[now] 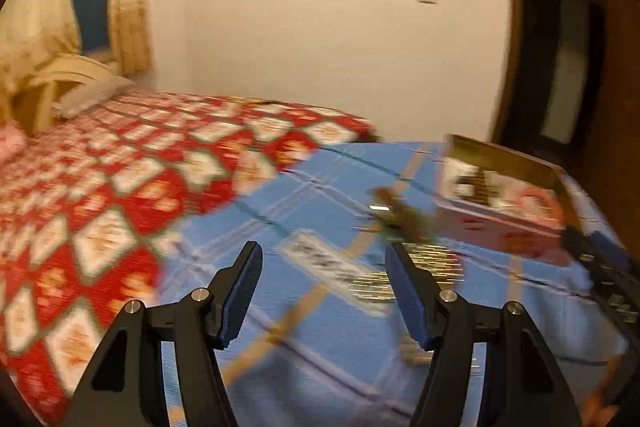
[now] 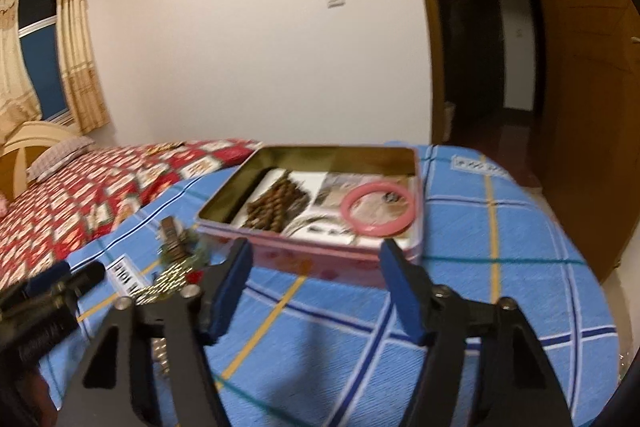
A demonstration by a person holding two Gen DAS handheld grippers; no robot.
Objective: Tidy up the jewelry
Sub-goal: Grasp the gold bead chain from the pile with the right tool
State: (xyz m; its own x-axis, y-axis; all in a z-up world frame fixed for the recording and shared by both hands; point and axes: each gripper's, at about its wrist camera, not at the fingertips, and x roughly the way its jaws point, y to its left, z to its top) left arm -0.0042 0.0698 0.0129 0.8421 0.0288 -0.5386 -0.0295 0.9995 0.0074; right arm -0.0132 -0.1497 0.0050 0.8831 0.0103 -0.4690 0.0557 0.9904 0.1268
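My left gripper (image 1: 324, 261) and right gripper (image 2: 314, 259) both stand wide apart, holding nothing. The open pink metal tin (image 2: 320, 249) holds brown beads (image 2: 276, 205) and a pink bangle (image 2: 380, 213); a loose, blurred, seemingly glittery heap (image 2: 172, 267) lies beside it on the blue checked cloth (image 2: 500, 267). Risk: fine chains snagging or slipping.

right gripper (image 2: 316, 251) hangs with jaws apart and nothing between them, before an open tin (image 2: 414, 239) holding a pink bangle (image 2: 378, 209) and brown beads (image 2: 276, 205) on blue checked cloth (image 2: 500, 299).
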